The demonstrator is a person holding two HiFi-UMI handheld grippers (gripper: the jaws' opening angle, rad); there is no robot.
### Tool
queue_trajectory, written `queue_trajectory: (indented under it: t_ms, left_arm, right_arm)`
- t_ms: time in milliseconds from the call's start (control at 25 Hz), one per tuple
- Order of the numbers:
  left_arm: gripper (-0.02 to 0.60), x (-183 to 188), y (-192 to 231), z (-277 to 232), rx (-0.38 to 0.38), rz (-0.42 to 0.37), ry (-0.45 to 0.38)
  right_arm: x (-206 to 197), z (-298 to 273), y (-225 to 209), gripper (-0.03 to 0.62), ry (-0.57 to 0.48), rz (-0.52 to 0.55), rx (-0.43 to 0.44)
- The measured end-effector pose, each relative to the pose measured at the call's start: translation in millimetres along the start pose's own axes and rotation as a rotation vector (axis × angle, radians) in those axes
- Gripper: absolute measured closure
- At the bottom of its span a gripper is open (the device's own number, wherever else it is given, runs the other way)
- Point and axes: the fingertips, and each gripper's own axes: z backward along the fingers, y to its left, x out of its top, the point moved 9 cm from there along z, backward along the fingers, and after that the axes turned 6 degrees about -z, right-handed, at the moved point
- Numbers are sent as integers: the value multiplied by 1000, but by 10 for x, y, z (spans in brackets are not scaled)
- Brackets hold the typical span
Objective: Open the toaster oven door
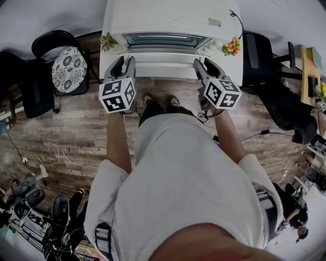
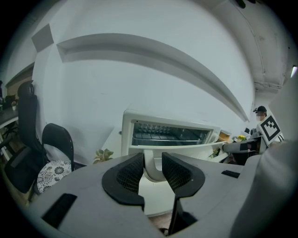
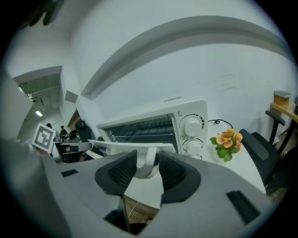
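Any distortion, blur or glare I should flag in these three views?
Head view: wide-angle bending of the floor planks, evenly lit, toaster oven bright but sharp. Left gripper view: black fisheye corners, the wall ledge bows into an arc, door handle between the jaws in focus. Right gripper view: same dark rim; flowers and oven dials crisp, no glare.

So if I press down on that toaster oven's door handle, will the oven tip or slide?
The toaster oven looks wide and low, so it probably won't tip easily, though the lowered door adds leverage in front. Sitting on a smooth white table, it may slide if pulled. The handle looks stiff.
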Motion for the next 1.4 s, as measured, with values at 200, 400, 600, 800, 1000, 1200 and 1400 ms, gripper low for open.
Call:
queue_trajectory:
  t_ms: [200, 400, 600, 800, 1000, 1200, 1400]
  left_arm:
    - [443, -18, -10, 9, 4, -1, 6]
    - [443, -41, -10, 8, 6, 0, 10]
    - [443, -46, -18, 14, 12, -2, 12]
    - [444, -55, -22, 13, 13, -1, 16]
    - [445, -56, -22, 32, 15, 1, 17]
    - [445, -62, -29, 30, 17, 2, 18]
    - [445, -59, -24, 23, 18, 1, 20]
  right_arm:
    - [-18, 10, -1, 447, 3, 3, 1]
    - [-39, 5, -10, 448, 8, 6, 4]
    - [-42, 6, -18, 450, 13, 6, 8]
    - [-50, 7, -25, 450, 18, 7, 10]
    - [-55, 10, -21, 450, 20, 4, 17]
    - [-54, 5, -36, 450, 21, 1, 19]
    - [-54, 5, -33, 450, 22, 0, 22]
